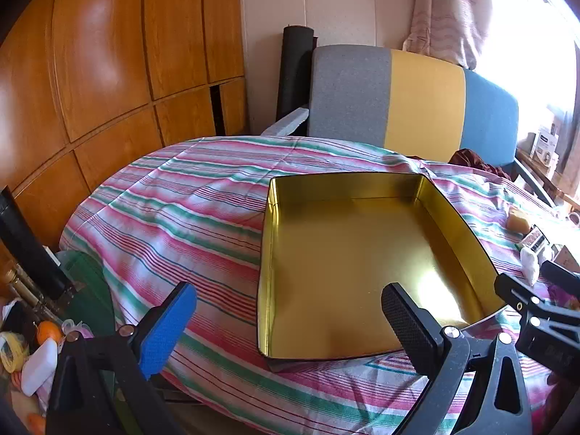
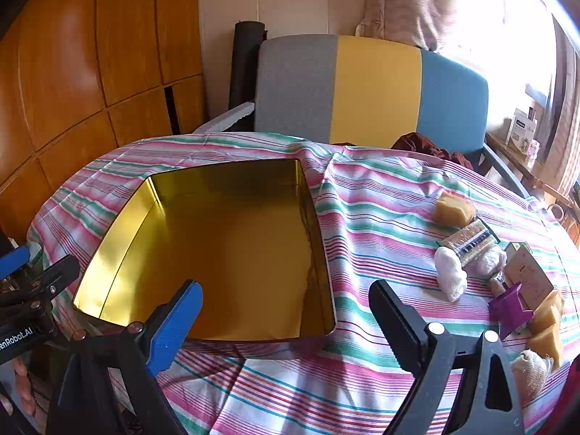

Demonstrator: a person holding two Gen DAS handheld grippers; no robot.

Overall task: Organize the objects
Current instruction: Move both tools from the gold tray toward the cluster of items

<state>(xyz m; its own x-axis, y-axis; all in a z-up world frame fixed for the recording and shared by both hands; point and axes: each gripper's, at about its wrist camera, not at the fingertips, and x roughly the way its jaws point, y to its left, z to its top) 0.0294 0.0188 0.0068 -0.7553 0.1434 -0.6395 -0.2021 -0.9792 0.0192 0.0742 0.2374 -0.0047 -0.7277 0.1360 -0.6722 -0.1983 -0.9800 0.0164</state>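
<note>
The open rectangular gold-lined metal tin rests on the striped-cloth-covered desk, just ahead of the released, empty left claw and right claw. Small wrapped items, among them a white bundle and tan blocks, lie right of the tin, ahead of the right claw.

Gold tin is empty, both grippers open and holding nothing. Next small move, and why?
Probably swing the right gripper rightward toward the white wrapped bundle, the nearest of the small items heaped on the striped cloth. The gold tin holds nothing yet, and the heap lies on that gripper's side. The left gripper hangs over the tin's near left corner, farther from them.
</note>
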